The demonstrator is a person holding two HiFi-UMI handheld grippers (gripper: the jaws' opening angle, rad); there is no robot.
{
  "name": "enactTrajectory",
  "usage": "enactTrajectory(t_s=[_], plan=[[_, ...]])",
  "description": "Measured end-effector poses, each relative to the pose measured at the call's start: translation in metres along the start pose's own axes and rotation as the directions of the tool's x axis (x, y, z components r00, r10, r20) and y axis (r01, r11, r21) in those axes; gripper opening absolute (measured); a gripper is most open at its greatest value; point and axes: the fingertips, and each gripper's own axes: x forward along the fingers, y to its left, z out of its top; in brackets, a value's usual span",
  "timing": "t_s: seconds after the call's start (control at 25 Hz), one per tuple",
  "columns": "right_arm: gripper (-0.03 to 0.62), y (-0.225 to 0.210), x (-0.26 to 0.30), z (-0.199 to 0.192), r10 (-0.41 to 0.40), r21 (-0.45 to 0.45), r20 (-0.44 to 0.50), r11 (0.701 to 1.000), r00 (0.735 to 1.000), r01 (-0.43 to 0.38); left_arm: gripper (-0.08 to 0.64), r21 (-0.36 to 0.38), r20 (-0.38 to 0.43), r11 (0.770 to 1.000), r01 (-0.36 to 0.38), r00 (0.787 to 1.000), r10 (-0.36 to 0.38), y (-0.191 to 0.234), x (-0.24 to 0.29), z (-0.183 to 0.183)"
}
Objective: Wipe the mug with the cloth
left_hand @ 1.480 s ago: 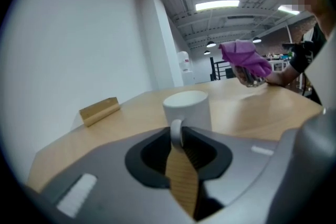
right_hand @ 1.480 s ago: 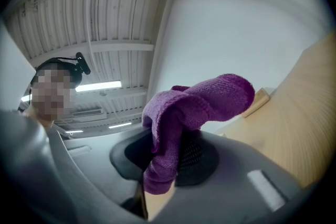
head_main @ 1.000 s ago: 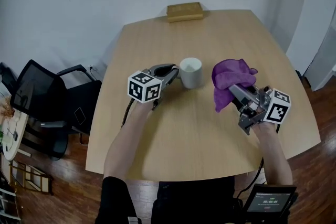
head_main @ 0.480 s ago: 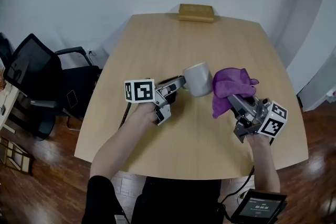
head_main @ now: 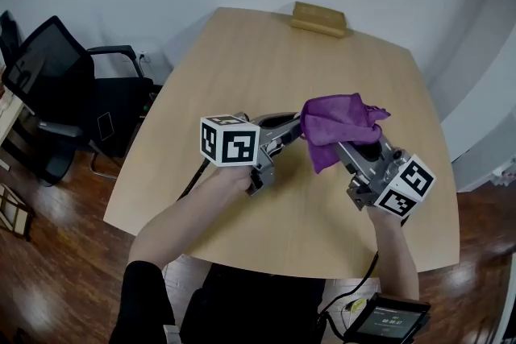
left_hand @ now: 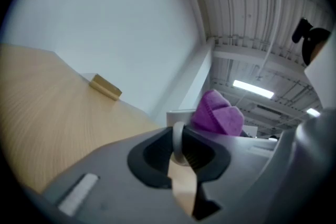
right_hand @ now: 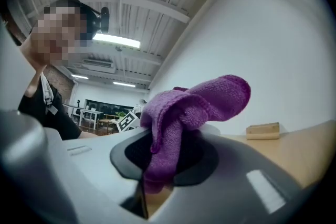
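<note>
I hold the mug [left_hand: 178, 139] over the table's [head_main: 242, 52] middle, cloth [head_main: 339, 121] draped against it.
Left gripper [head_main: 286, 127] clamps its handle, right gripper [head_main: 348, 151] pinches the limp cloth; mug's hard, slick, breakable, so the handle suits.

No word, brand or number legible, only black-and-white square patterns printed on the cube [head_main: 228, 142] of the left gripper [head_main: 290, 125] and the cube [head_main: 401, 188] of the right gripper [head_main: 351, 149], lit screen [head_main: 387, 324] at the bottom edge blurred beyond reading
</note>
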Motion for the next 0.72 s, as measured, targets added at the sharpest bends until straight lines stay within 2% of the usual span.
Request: enactTrajectory(t_s=[0.08, 0.16, 0.28, 0.4, 0.52, 0.64, 0.72], plan=[[0.078, -0.004, -0.002, 0.000, -0.016, -0.002, 0.002, 1.000, 1.000, 0.016, 0.064, 0.002, 0.006, 1.000, -0.004, 1.000, 0.004, 0.002, -0.002, 0.002], [0.078, -0.012, -0.007, 0.000, -0.075, -0.037, -0.009, 0.997, 0.997, 0.074, 0.064, -0.003, 0.010, 0.999, -0.033, 0.999, 0.033, 0.006, -0.005, 0.001], [0.078, -0.020, -0.011, 0.007, -0.179, -0.164, -0.028, 0.971, 0.983, 0.172, 0.064, 0.004, 0.008, 0.994, -0.105, 0.994, 0.105, 0.015, -0.008, -0.002], [0.078, -0.003, 0.007, 0.013, -0.173, -0.344, -0.060, 0.928, 0.983, 0.143, 0.064, 0.033, 0.000, 0.986, -0.163, 0.987, 0.164, 0.021, -0.009, -0.004], [0.078, 0.007, 0.032, -0.003, -0.188, -0.493, -0.150, 0.865, 0.971, 0.092, 0.064, 0.070, -0.004, 0.980, -0.185, 0.983, 0.186, 0.019, -0.010, -0.007], [0.077, 0.006, 0.039, -0.019, -0.244, -0.568, -0.200, 0.818, 0.949, 0.090, 0.064, 0.106, 0.005, 0.975, -0.197, 0.980, 0.197, 0.014, -0.010, -0.006], [0.077, 0.006, 0.037, -0.026, -0.256, -0.596, -0.212, 0.799, 0.943, 0.083, 0.064, 0.107, 0.013, 0.974, -0.201, 0.980, 0.200, 0.013, -0.010, -0.005]])
